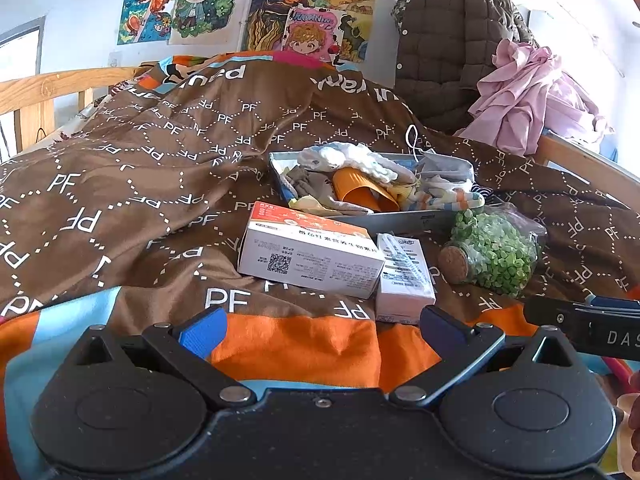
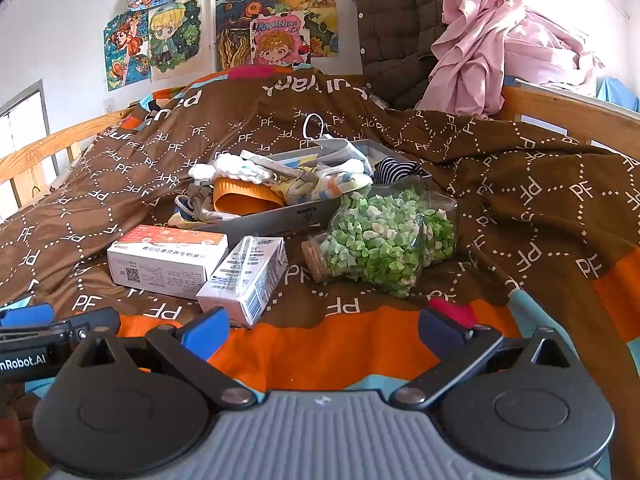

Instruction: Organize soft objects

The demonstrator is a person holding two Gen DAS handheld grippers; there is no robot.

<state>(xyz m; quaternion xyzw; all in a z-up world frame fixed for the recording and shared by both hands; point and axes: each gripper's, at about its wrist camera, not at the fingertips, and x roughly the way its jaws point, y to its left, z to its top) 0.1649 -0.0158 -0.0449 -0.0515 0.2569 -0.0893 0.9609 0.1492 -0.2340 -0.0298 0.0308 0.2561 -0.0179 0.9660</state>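
Both the left gripper (image 1: pixel 324 330) and right gripper (image 2: pixel 324 330) are held spread wide and empty above the quilt (image 1: pixel 160 160); ahead, socks (image 2: pixel 340 186) are heaped in a grey tray (image 2: pixel 272 218), beyond two cartons.

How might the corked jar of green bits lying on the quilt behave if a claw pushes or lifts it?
The jar lies on its side, so a push may roll it, though the soft quilt could damp that. Its clear wall looks smooth, probably slippery and breakable. Packed full, it is likely heavy for its size.
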